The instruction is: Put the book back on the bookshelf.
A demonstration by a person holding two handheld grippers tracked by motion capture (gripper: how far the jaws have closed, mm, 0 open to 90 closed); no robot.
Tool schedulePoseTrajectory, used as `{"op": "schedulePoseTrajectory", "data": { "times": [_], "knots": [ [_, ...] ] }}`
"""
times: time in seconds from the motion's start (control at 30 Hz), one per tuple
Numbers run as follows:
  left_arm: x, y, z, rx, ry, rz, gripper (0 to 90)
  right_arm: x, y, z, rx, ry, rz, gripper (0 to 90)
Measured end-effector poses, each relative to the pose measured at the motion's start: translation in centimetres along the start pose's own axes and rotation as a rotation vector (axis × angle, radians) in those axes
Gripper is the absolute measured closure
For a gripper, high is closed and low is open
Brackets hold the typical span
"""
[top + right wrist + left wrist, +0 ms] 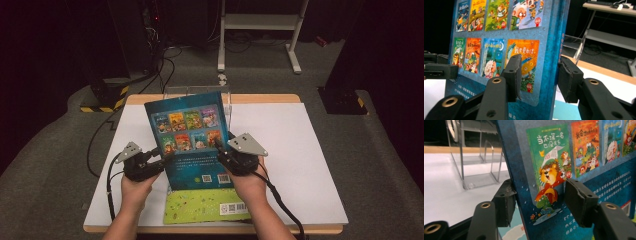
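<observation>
**Blue Book Raised Between Both Claws**

You are holding a thick blue book [192, 142] tilted up off the bench [300, 150], one claw on each side edge. Its glossy rear cover faces you: a dark blue field with rows of small rectangular cover pictures above, lines of fine print and square codes below.

Left claw [161, 155]: In the left gripper view, the book's edge stands between the two black jaws. The jaw on the left of that view lies against the back of the book; the jaw on the right sits in front of the printed cover, and you cannot tell whether its pad presses the cover. The jaws stand roughly half spread.

Right claw [221, 145]: In the right gripper view, the book's spine edge fills the gap between the jaws. The left jaw there lies flat against the cover over an orange picture; the right jaw bears on the far face. This claw pinches the book at moderate spread.

Below both claws, a second flat book [206, 205] with a speckled yellow-green cover lies on the bench's white, matte surface. Beyond the claws, behind the raised book, stands a clear, hard, glossy acrylic rack [477, 167] with upright dividers.
</observation>
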State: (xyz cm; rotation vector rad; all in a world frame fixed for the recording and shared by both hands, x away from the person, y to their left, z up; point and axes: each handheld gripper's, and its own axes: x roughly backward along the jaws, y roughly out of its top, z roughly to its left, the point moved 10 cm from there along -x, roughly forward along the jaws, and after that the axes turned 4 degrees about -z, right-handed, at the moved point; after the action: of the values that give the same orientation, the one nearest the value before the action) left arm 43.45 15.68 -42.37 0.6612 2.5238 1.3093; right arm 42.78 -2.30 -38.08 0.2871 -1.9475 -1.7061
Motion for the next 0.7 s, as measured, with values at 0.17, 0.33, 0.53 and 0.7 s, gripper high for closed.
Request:
{"op": "schedulePoseTrajectory", "data": {
  "times": [0.17,0.33,0.53,0.7],
  "knots": [
    [0.3,0.6,-0.3,-0.018,-0.001,-0.024,46.8,0.3,0.7,0.4,0.010,-0.001,-0.027,58.2],
    [0.6,1.0,-0.6,-0.043,-0.003,-0.042,47.5,0.6,1.2,0.5,0.022,-0.008,-0.044,58.2],
    [1.0,1.9,-1.0,-0.067,-0.004,-0.085,48.4,0.9,1.8,0.8,0.031,-0.003,-0.065,58.1],
    [1.1,2.5,-1.1,-0.093,0.002,-0.107,48.5,0.6,2.2,0.9,0.035,0.003,-0.079,57.9]
  ]
}}
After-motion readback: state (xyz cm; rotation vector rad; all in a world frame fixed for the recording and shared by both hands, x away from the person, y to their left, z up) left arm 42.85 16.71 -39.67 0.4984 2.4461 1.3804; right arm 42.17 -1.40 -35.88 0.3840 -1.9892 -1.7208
